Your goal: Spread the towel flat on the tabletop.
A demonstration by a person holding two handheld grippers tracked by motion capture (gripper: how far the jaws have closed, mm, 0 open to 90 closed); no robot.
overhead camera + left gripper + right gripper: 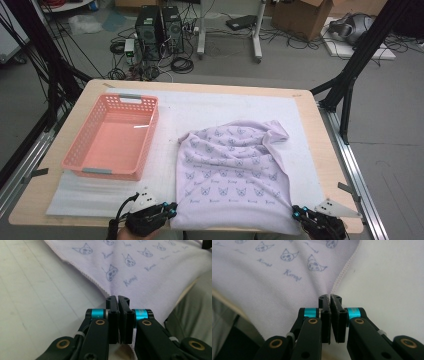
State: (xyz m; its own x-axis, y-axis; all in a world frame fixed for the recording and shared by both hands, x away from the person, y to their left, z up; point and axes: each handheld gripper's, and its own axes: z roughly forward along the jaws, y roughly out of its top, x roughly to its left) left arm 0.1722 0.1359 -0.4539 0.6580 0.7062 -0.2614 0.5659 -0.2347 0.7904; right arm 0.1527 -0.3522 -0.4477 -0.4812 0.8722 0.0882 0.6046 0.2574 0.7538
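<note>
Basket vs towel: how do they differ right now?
The pink basket is rigid, perforated and held by nothing; the lilac printed towel is soft and rumpled, its near corners pinched by the left gripper and right gripper. Both rest on the white mat.

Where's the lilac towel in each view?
High view: lilac towel, centre-right on the white mat, right of the pink basket.
Left gripper view: upper right, corner in the left tongs.
Right gripper view: upper left, corner in the right tongs.
Shared landmark: its cat-face print.
</note>
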